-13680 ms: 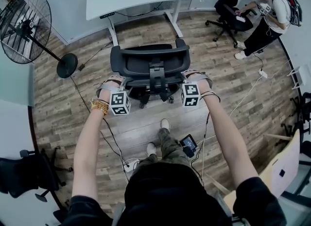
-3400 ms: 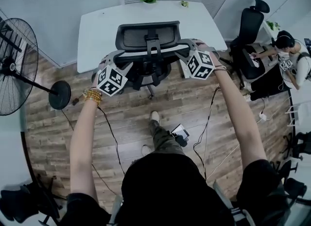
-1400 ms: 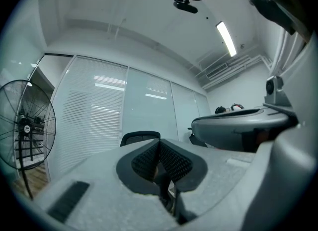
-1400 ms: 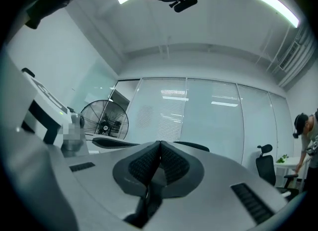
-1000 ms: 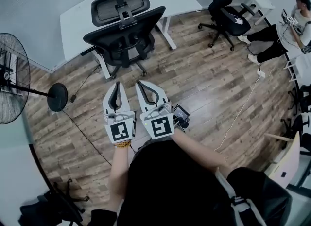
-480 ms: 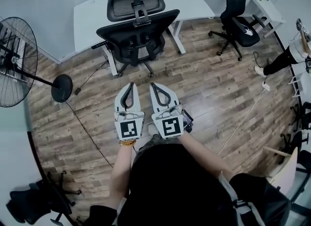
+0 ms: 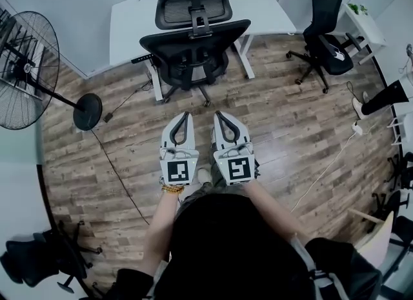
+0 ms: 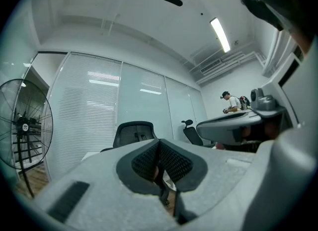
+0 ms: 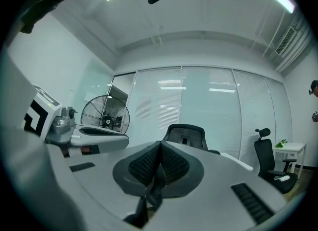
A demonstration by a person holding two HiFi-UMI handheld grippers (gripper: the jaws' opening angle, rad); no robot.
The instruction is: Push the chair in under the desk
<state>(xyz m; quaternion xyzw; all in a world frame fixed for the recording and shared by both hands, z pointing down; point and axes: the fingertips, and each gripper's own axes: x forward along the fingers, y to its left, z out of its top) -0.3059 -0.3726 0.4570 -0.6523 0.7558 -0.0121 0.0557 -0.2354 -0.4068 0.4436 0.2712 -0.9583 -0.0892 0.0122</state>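
Note:
The black mesh office chair (image 7: 193, 42) stands with its seat tucked under the white desk (image 7: 132, 18), its backrest and headrest facing me. Both grippers are held side by side close to my body, well apart from the chair, above the wooden floor. My left gripper (image 7: 183, 115) is shut with nothing between its jaws, and so is my right gripper (image 7: 221, 114). The left gripper view shows its meshed pads (image 8: 149, 161) pressed together with the chair (image 8: 133, 133) beyond. In the right gripper view the chair (image 9: 186, 136) also rises behind the closed pads (image 9: 171, 163).
A standing fan (image 7: 26, 66) with a round base (image 7: 88, 111) is at the left. A second black chair (image 7: 326, 31) stands at the right near a small white table (image 7: 364, 24). Cables cross the floor (image 7: 303, 111). Another chair (image 7: 32, 263) is at the lower left.
Earlier both grippers pressed on the chair's back and rolled it to the desk. They have since let go, drawn back to my body and sunk a little; the chair stays put.

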